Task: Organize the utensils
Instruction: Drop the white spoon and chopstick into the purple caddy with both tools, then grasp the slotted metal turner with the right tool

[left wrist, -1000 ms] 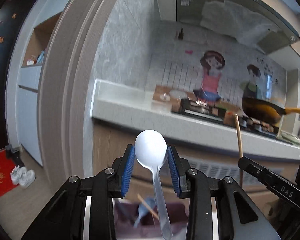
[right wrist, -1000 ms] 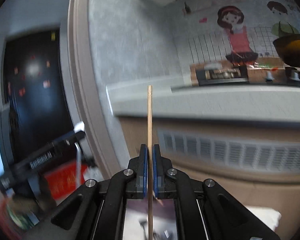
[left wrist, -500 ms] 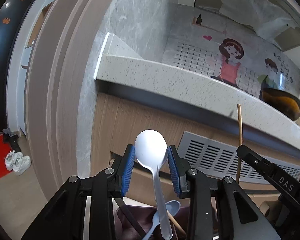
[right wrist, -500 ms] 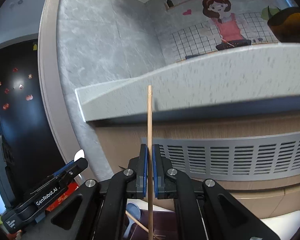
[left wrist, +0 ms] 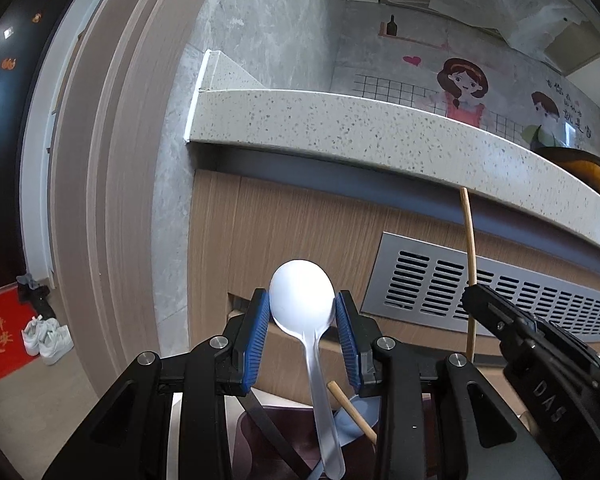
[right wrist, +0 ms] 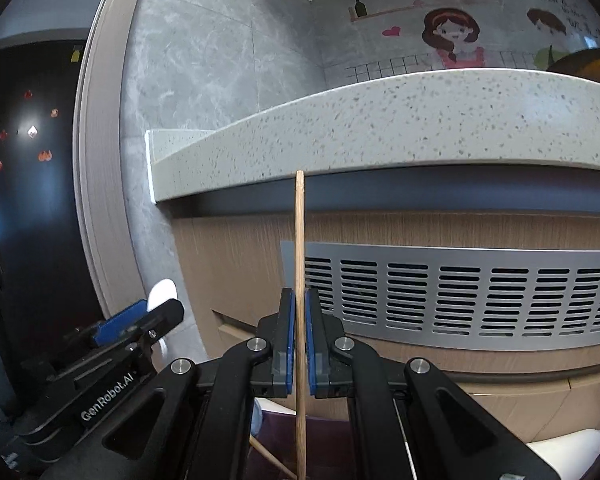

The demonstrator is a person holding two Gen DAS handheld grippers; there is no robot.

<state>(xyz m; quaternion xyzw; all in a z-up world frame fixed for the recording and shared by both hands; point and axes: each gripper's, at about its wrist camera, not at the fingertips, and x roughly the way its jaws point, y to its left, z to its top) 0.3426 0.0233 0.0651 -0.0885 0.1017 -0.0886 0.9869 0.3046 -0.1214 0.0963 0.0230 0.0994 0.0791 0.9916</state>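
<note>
My left gripper (left wrist: pixel 302 312) is shut on a white plastic spoon (left wrist: pixel 302 300): its bowl stands upright between the blue pads and its handle hangs down. In the right wrist view my right gripper (right wrist: pixel 299 312) is shut on a wooden chopstick (right wrist: pixel 299 240) held upright. That chopstick (left wrist: pixel 469 256) and the right gripper (left wrist: pixel 512 328) also show at the right of the left wrist view; the left gripper (right wrist: pixel 140 316) shows at lower left of the right wrist view. Below the fingers a dark purple container (left wrist: pixel 260 440) holds a blue spoon (left wrist: pixel 360 412), another chopstick (left wrist: pixel 350 404) and a dark utensil.
A speckled stone countertop (left wrist: pixel 380 128) overhangs a wooden cabinet front (left wrist: pixel 284 232) with a metal vent grille (right wrist: pixel 460 292). A pan (left wrist: pixel 584 172) sits on the counter at the right. At the left stand a door frame (left wrist: pixel 100 160), white shoes (left wrist: pixel 48 336) and a red mat (left wrist: pixel 0 336).
Both grippers have come down with their utensils: the counter top and stove have risen out of sight and the cabinet front and grille now fill the views. The grips are unchanged.
</note>
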